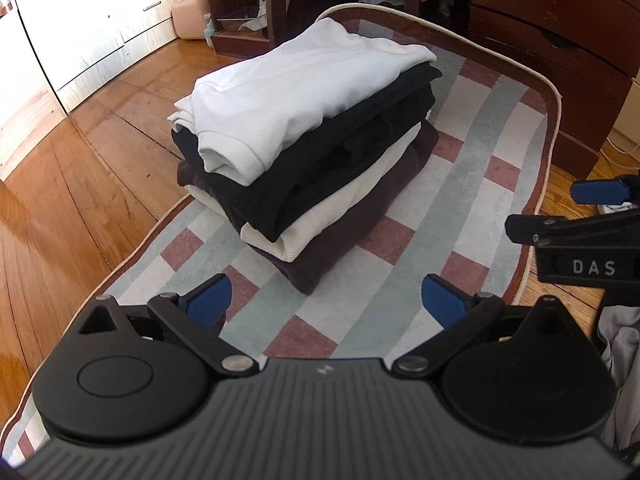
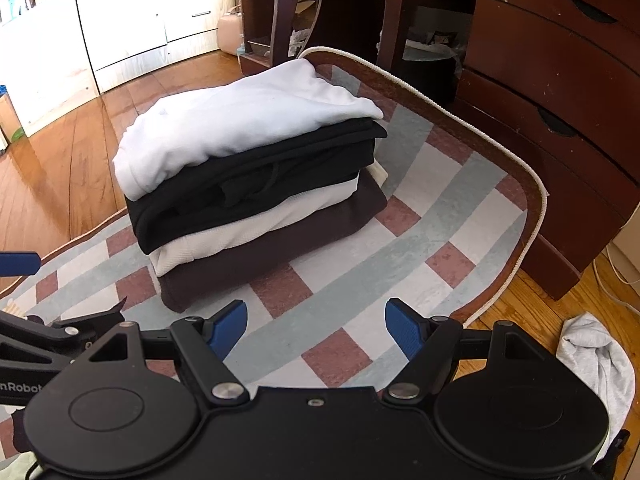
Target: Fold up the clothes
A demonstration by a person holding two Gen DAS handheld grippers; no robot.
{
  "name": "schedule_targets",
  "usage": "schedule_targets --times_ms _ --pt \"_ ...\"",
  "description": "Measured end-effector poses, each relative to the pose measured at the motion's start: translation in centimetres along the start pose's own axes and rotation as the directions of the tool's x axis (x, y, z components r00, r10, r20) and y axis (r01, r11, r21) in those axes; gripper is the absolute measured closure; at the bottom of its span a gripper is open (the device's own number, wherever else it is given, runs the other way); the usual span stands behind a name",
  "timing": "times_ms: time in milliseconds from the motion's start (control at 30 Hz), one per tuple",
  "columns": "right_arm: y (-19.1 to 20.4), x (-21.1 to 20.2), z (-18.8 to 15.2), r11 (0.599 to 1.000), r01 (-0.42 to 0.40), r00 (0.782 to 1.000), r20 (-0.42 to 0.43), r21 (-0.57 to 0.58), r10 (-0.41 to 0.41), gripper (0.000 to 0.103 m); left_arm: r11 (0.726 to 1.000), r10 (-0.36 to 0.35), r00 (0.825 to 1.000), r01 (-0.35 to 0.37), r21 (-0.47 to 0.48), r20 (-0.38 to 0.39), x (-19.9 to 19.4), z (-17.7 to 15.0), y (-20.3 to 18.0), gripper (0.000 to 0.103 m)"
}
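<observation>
The white cotton-like folded garment (image 1: 296,92) on top of the stack looks soft and matt; the black folded cloth (image 1: 320,168) under it is matt too. The cream folded cloth (image 2: 248,232) shows a fine ribbed weave. The checked short-pile rug (image 2: 360,280) looks velvety, with a corded cream edge. The glossy wooden plank floor (image 1: 80,184) reflects light. The dark red-brown wooden drawers (image 2: 552,80) have a scuffed satin finish.

Ahead of my fingers I see a checked rug (image 1: 472,168) on the wooden floor (image 1: 80,184), dark wooden drawers (image 2: 560,92) beyond, a pink bag (image 1: 189,14) far left.
</observation>
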State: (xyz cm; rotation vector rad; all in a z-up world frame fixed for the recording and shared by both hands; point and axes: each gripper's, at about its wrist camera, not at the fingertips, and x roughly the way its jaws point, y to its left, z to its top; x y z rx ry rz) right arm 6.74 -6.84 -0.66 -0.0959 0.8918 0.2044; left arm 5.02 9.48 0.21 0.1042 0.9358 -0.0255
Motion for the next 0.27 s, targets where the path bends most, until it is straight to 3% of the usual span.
schedule_targets --times_ms 267 --pt "0.27 0.53 -0.16 1.000 -0.012 1.000 -0.013 -0.004 0.012 0.023 1.000 0.011 1.000 -0.011 0.006 -0.012 0.07 -0.08 -0.28 0.000"
